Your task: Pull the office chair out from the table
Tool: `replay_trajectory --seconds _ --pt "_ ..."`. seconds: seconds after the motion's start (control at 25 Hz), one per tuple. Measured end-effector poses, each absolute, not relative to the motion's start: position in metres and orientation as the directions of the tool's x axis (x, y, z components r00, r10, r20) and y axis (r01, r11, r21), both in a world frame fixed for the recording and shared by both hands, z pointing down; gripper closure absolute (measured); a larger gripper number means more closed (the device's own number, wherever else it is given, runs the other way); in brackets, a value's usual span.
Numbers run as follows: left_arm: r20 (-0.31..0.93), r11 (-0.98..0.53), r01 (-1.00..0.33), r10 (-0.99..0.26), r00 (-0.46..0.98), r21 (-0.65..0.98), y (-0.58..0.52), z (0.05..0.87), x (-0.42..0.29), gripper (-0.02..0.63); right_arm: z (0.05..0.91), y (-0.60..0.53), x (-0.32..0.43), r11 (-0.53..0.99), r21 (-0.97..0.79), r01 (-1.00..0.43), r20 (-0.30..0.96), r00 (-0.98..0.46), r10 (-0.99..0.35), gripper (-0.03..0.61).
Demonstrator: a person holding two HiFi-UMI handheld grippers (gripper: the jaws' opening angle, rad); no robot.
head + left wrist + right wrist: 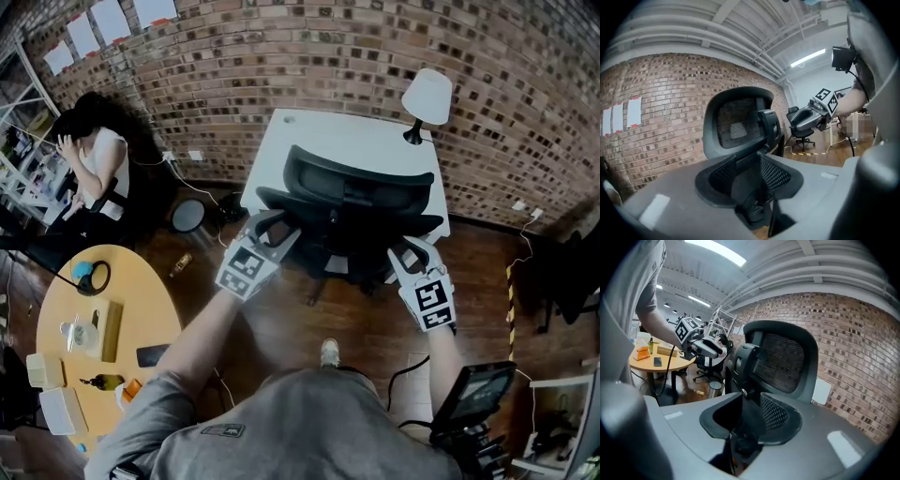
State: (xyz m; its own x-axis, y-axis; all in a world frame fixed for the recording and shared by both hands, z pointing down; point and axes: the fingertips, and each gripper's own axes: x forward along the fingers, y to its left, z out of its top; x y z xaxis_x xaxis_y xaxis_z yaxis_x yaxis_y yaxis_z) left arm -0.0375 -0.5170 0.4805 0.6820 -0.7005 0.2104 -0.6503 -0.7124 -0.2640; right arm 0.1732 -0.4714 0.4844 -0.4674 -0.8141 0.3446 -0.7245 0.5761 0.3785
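The black mesh office chair (347, 187) stands tucked against the white table (319, 131), its back toward me. My left gripper (281, 228) is at the left edge of the chair's back and my right gripper (405, 251) at the right edge. In the left gripper view the left gripper (749, 176) stands open, with a dark part of the chair in the gap between its jaws and the headrest (736, 124) beyond. The right gripper (747, 416) looks the same: open around a dark chair part, with the mesh headrest (783, 359) above. I cannot see either gripper's pads pressing on the chair.
A white lamp (427, 98) stands on the table by the brick wall. A round wooden table (103, 319) with several items is at my left, and a seated person (94, 159) is beyond it. A second office chair (804, 126) stands off to the right.
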Motion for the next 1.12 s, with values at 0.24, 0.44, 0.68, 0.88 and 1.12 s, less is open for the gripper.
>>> replay_trajectory --seconds 0.24,0.44,0.68,0.88,1.12 --pt "0.283 -0.706 -0.621 -0.706 0.649 -0.339 -0.561 0.497 -0.048 0.400 0.493 -0.512 0.218 0.555 0.417 -0.720 0.380 -0.417 -0.826 0.365" --pt "0.357 -0.716 -0.563 -0.696 0.623 -0.412 -0.583 0.514 -0.055 0.355 0.507 -0.536 0.253 0.546 0.451 -0.706 0.434 -0.361 -0.825 0.308" --pt "0.463 -0.754 -0.468 -0.654 0.599 -0.460 -0.600 0.534 -0.056 0.328 0.533 -0.559 0.269 0.613 0.496 -0.615 0.552 -0.322 -0.769 0.238" --pt "0.507 -0.778 -0.418 -0.625 0.594 -0.469 -0.611 0.541 -0.047 0.327 0.548 -0.572 0.266 0.675 0.503 -0.540 0.624 -0.314 -0.716 0.232" --pt "0.517 -0.788 -0.391 -0.610 0.600 -0.476 -0.614 0.543 -0.045 0.325 0.555 -0.582 0.263 0.710 0.525 -0.469 0.660 -0.302 -0.688 0.246"
